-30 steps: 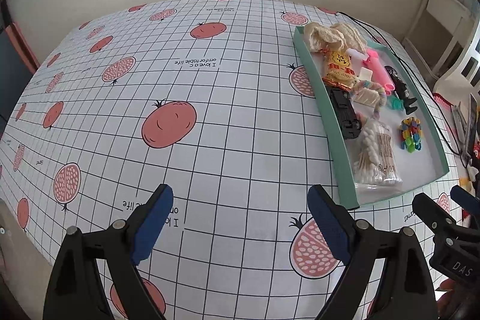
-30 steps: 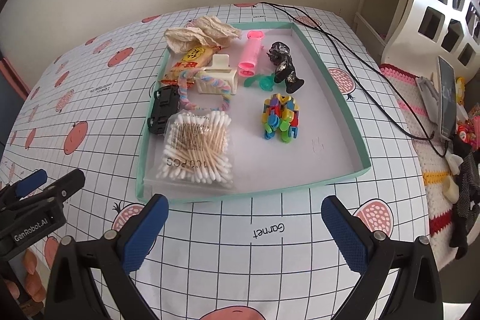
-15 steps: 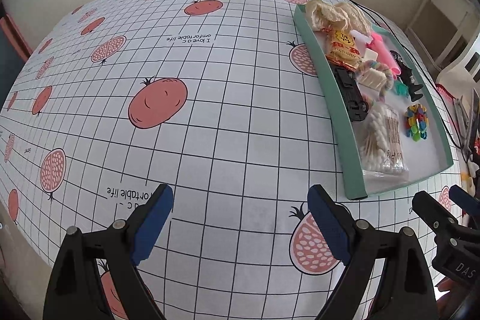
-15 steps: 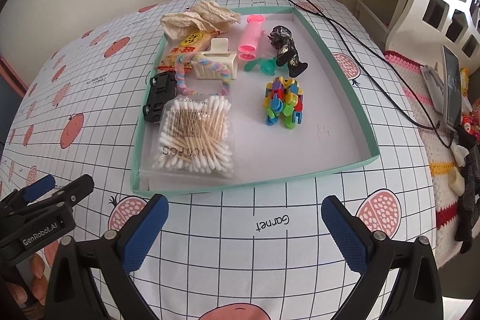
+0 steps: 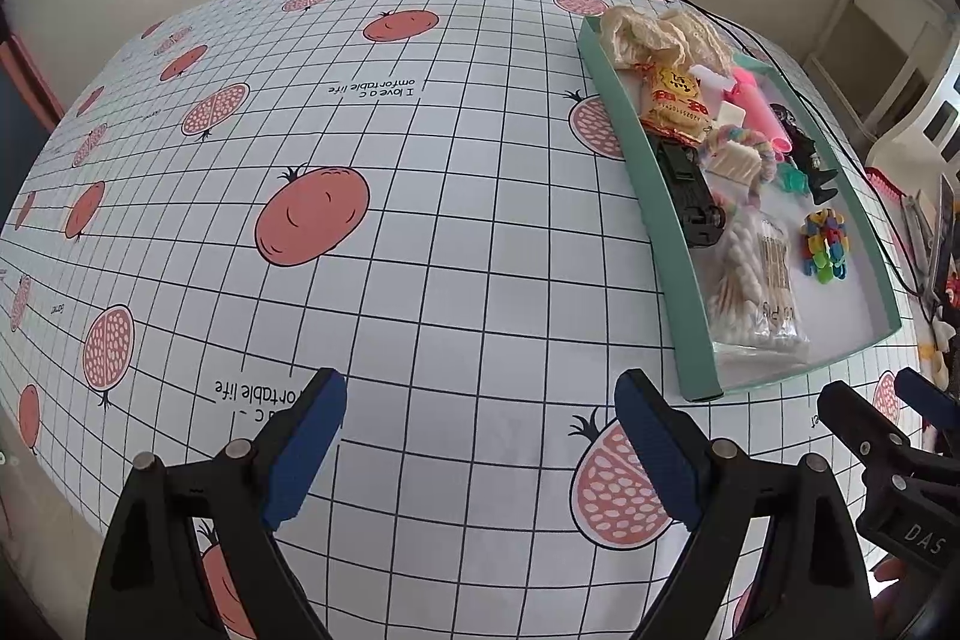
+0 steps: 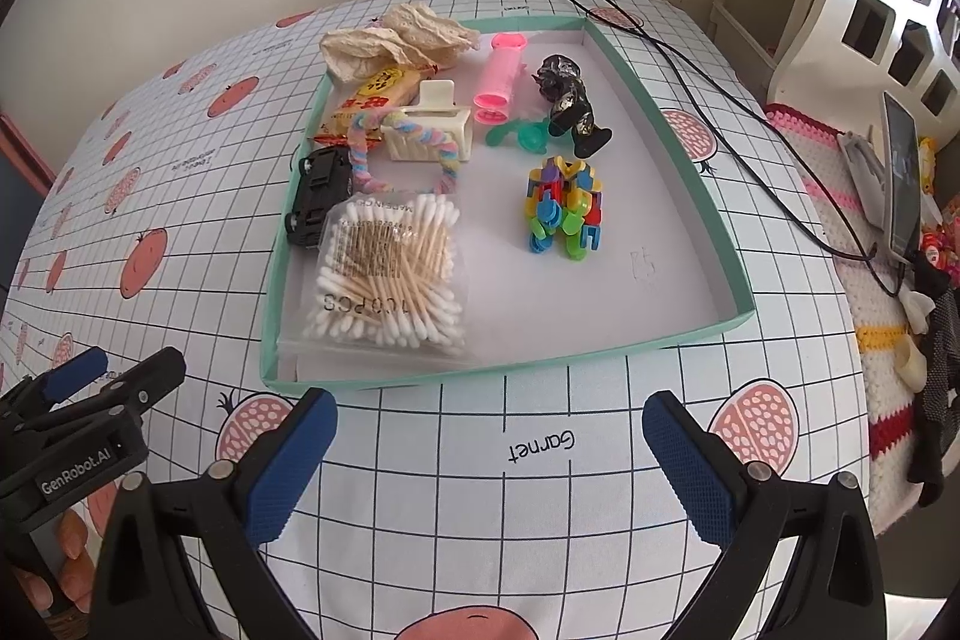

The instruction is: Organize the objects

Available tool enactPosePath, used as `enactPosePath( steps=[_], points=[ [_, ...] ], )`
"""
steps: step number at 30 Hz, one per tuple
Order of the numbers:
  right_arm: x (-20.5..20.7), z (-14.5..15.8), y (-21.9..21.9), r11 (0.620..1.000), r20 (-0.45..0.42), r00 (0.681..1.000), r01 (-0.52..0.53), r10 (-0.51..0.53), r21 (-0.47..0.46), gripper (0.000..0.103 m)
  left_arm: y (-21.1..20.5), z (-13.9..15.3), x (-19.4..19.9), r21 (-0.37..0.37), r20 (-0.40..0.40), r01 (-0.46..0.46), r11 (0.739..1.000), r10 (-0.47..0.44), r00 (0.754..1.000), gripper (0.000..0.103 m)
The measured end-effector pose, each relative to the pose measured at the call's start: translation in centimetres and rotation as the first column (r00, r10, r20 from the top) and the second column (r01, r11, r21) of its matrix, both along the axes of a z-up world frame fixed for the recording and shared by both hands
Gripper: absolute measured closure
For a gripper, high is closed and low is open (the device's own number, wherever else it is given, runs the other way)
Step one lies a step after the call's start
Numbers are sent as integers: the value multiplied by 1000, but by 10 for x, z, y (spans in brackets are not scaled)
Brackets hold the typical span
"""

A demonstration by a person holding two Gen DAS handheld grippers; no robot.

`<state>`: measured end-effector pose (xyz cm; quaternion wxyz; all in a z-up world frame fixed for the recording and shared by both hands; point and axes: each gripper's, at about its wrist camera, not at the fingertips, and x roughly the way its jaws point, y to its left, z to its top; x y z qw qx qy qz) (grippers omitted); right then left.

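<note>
We had both hand-held grippers, left (image 5: 477,451) and right (image 6: 489,466), spread and empty. Everything sat in the tray (image 6: 672,340) at 12 o'clock: finished, or about to unpack? Couldn't tell.

A shallow tray (image 6: 714,196) rests on the surface (image 6: 540,460). Within it, the cotton swab bag (image 6: 390,274) lies at the near left, the toy car (image 6: 318,196) just behind it along the left wall, and the hair clip (image 6: 429,130) behind that. The block cluster (image 6: 564,211) sits centrally, the figurine (image 6: 570,103) behind it. A cable (image 6: 750,112) runs right of the tray.
</note>
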<state>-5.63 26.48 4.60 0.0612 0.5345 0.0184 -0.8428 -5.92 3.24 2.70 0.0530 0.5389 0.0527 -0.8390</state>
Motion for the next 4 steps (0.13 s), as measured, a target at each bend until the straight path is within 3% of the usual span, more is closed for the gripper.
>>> enactPosePath(
  steps=[4],
  points=[
    [-1, 0, -1, 1000, 0, 1000, -2, 2, 0, 0, 1, 0, -1, 2, 1, 2, 1000, -2, 1000, 12]
  ],
)
